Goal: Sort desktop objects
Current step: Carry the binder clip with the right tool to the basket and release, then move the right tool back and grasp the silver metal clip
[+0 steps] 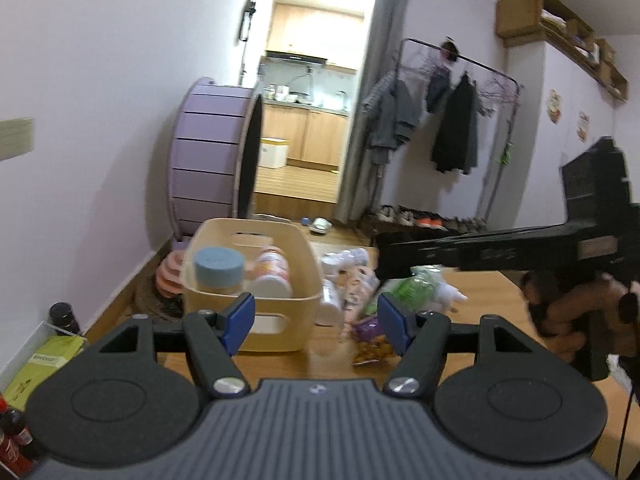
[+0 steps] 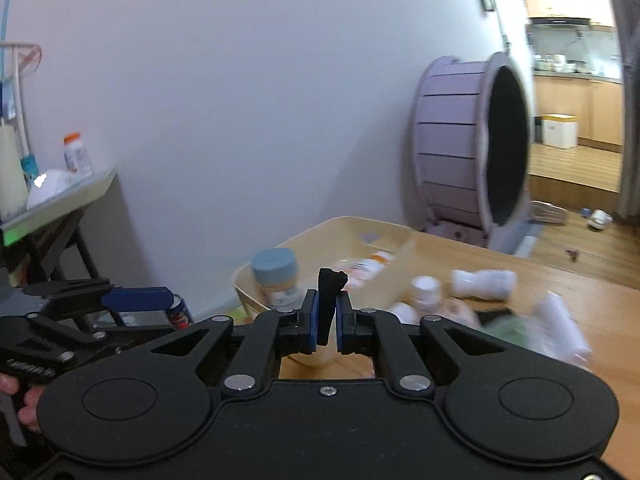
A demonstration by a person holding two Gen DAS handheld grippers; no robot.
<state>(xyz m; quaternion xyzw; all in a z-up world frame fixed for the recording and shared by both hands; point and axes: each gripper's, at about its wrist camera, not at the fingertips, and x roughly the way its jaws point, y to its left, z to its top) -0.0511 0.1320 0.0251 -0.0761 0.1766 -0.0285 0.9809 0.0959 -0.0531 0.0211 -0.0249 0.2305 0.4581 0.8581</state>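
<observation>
Holding its jaws apart over the desk [image 1: 500, 292], the left gripper [image 1: 316, 322] grips nothing; the cream basket [image 1: 280, 300] stands just ahead of its left pad, at the desk's left edge. Inside the basket stand a blue-lidded jar [image 1: 219, 266] on the left and an orange-labelled bottle [image 1: 272, 270] lying to its right. White bottles [image 2: 484, 280] and packets [image 1: 370, 338] lie loose on the desk right of the basket, blurred. Farther right, the right gripper [image 2: 327, 322] is clamped on a small black object [image 2: 329, 296], raised near the basket's near rim.
</observation>
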